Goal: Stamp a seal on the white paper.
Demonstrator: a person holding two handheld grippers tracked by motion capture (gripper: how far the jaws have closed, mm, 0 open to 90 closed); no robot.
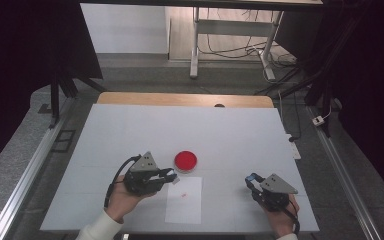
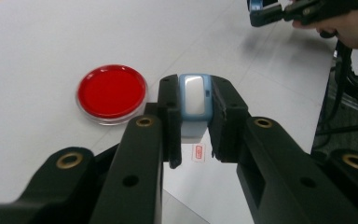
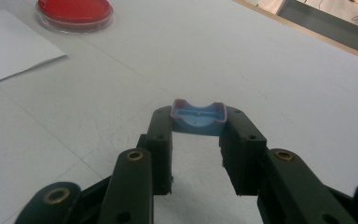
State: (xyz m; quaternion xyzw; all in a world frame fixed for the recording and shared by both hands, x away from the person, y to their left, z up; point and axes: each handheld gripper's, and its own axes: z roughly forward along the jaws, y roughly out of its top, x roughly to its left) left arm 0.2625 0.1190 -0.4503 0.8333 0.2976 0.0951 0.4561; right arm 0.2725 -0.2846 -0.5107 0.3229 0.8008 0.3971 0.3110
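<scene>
Two claws are at work over the white surface (image 1: 130, 130), both near its front edge. Left claw (image 2: 195, 100) is clamped on a small blue-rimmed stamp body with a whitish face (image 2: 194, 95), the jaws pressing its two sides and holding it clear above a white sheet of paper (image 1: 184, 200). On that sheet, just below the stamp, sits a tiny red printed mark (image 2: 198, 152). Beside the claw, just past the paper's far edge, rests a round clear dish with a red filling (image 1: 185, 161), flat on the surface around the middle of its front half. Over by the front right corner, the right claw (image 3: 198, 122) grips a blue cap with a curved, pinkish-edged rim (image 3: 197, 119), pinched between the jaw tips and held just above the bare surface. A white-sleeved hand (image 1: 121, 200) carries the left claw; the two claws are well apart.
</scene>
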